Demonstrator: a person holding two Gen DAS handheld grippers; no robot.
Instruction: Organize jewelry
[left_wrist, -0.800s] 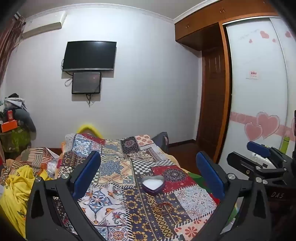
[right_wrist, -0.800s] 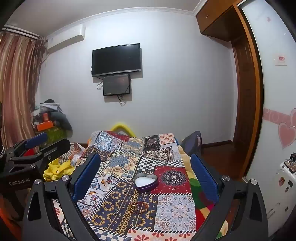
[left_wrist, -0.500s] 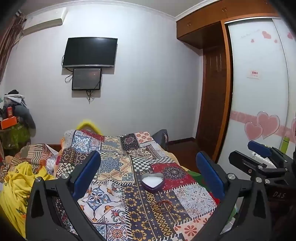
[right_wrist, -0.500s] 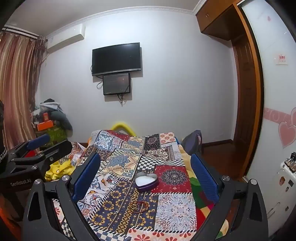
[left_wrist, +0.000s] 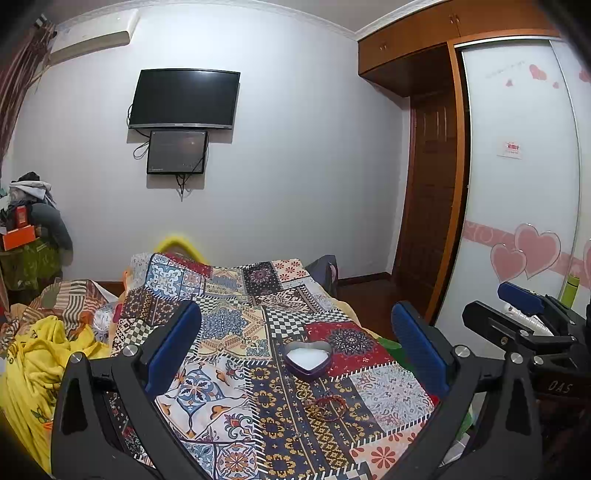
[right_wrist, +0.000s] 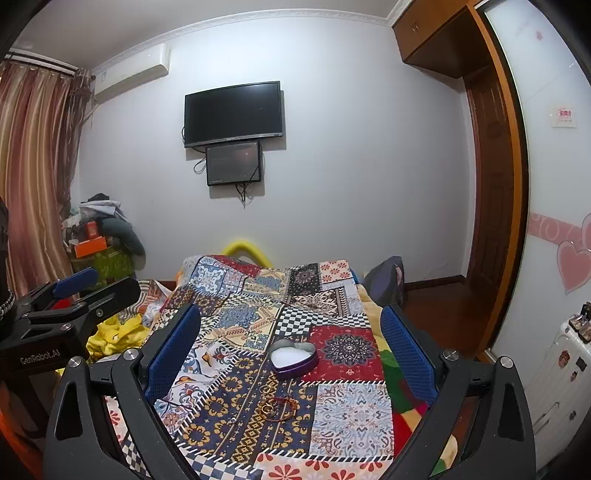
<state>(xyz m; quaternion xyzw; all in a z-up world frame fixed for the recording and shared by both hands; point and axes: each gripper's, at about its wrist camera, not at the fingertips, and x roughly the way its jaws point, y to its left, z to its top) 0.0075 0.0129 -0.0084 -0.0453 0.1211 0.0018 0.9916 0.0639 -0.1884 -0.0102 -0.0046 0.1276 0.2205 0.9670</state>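
A purple heart-shaped tin (left_wrist: 307, 359) (right_wrist: 293, 358) with a white inside sits open on the patchwork cloth (left_wrist: 229, 332) (right_wrist: 347, 406). Just in front of it lie a red bead bracelet (left_wrist: 330, 401) (right_wrist: 283, 406) and small gold rings (left_wrist: 302, 393) (right_wrist: 266, 388). My left gripper (left_wrist: 295, 343) hangs above the cloth's near end, open, nothing between its blue pads. My right gripper (right_wrist: 290, 341) is likewise open and empty, held at about the same height beside the left. Each gripper shows at the edge of the other's view.
Yellow bedding (left_wrist: 40, 362) is heaped left of the cloth. A dark bag (right_wrist: 386, 282) stands at the far right corner. A wardrobe with heart stickers (left_wrist: 524, 221) and a white suitcase (right_wrist: 561, 369) stand to the right. Clutter (right_wrist: 99, 236) is piled by the curtain.
Both views have shifted very slightly, the left one tilting a little upward. Both grippers stay open and the jewelry has not moved.
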